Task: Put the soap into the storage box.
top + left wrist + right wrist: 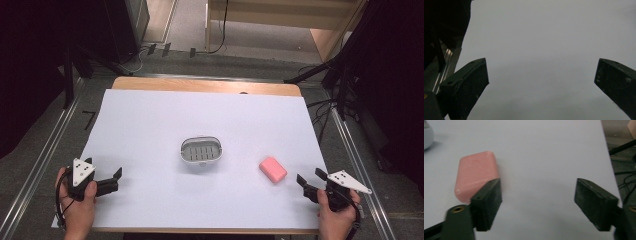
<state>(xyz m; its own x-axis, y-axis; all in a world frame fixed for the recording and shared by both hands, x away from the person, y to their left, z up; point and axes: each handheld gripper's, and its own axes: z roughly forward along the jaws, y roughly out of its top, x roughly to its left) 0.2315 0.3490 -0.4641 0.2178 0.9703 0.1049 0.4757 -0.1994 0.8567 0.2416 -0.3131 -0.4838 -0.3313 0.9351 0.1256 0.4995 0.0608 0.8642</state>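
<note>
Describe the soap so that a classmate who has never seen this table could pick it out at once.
Start at the white sheet that covers the table. Near its middle sits a grey oval dish with slots in its floor; look to the right of that, toward the right gripper. The soap lies there flat on the sheet, a pink rounded block and the one coloured thing on it.

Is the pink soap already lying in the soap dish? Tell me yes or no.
No: in the high view the pink soap lies on the white table cover, apart from the soap dish, whose slotted tray holds nothing.

Pink soap bar [273, 169] flat on table
</note>
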